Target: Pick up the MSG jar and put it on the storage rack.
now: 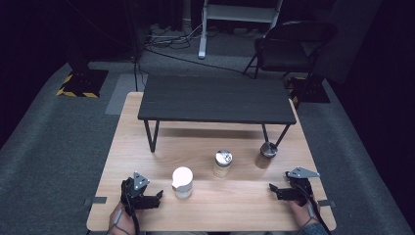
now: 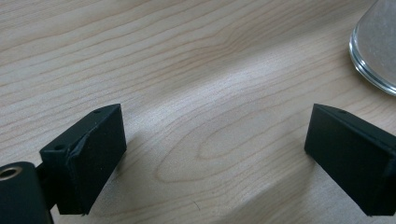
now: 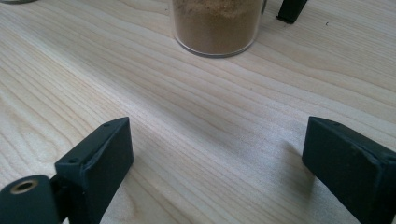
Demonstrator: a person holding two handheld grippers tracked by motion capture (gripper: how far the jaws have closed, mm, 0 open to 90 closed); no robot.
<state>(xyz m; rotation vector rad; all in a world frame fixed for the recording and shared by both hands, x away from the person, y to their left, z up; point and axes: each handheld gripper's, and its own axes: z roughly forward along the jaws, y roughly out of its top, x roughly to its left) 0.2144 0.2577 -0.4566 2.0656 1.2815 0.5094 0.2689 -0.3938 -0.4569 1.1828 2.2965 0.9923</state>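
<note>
The wooden table [image 1: 147, 152] lies beneath both sets of jaws. A black shelf [image 1: 215, 100] stands on it, well ahead of them. A metal-lidded jar [image 1: 223, 163] stands between the two sets, slightly ahead. A folding chair [image 1: 288, 41] stands beyond the table.

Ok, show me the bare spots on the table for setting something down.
Free: the front strip between the left hand-held gripper and the right hand-held gripper, and the dark shelf top. Crowded: the row of white jar, middle jar and brown jar.
</note>
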